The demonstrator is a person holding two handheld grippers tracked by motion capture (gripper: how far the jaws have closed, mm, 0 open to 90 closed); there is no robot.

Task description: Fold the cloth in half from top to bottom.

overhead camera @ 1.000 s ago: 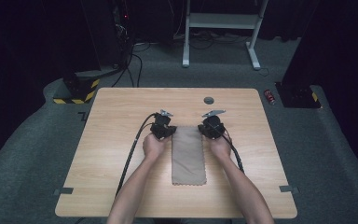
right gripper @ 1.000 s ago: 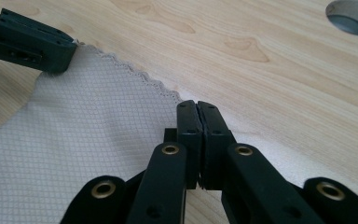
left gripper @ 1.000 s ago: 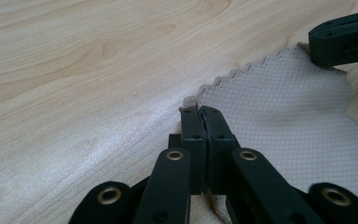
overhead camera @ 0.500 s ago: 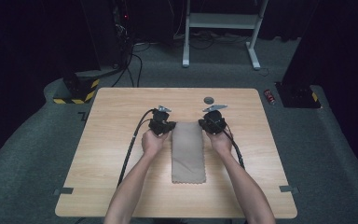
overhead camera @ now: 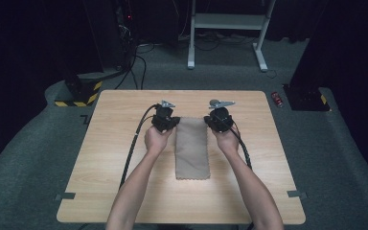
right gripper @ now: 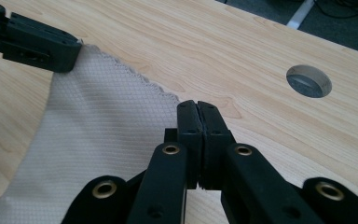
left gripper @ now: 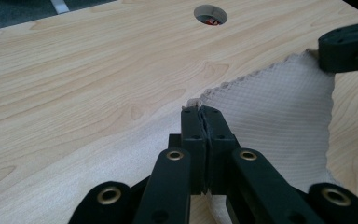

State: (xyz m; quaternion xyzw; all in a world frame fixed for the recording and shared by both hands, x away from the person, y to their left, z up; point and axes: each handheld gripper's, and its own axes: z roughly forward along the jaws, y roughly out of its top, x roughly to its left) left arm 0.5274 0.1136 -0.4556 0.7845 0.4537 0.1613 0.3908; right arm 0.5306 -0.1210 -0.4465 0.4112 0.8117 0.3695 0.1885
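Left gripper point(overhead camera: 167, 125): jaws pressed together on the far left corner of the cloth point(overhead camera: 192, 147); in the left gripper view a tuft of the scalloped edge pokes out above the tips point(left gripper: 200, 116).
Right gripper point(overhead camera: 216, 123): jaws pressed together on the far right corner; in the right gripper view the hem runs straight into the closed tips point(right gripper: 198, 112).
Cloth: beige, waffle-weave, a long narrow strip lying near-to-far at the middle of the table point(overhead camera: 120, 158). Far end pinched and apparently raised a little off the wood, though the high view is too coarse to be sure; near end lies flat.
Hands: left hand point(overhead camera: 157, 140) and right hand point(overhead camera: 228, 141) sit just either side of the strip, level with each other.
Surroundings: cable hole point(right gripper: 308, 80) in the table beyond the grippers, well apart from the cloth.
Step in hand (judgement): lifting the far edge, likely to fold it toward the near end.
How to do it well: keep both pinches firm, raise the two corners evenly, hold the edge taut between them so it does not sag, and carry it straight toward the near hem so the sides line up.
Risk: the left bite looks shallow; a tug could slip that corner.
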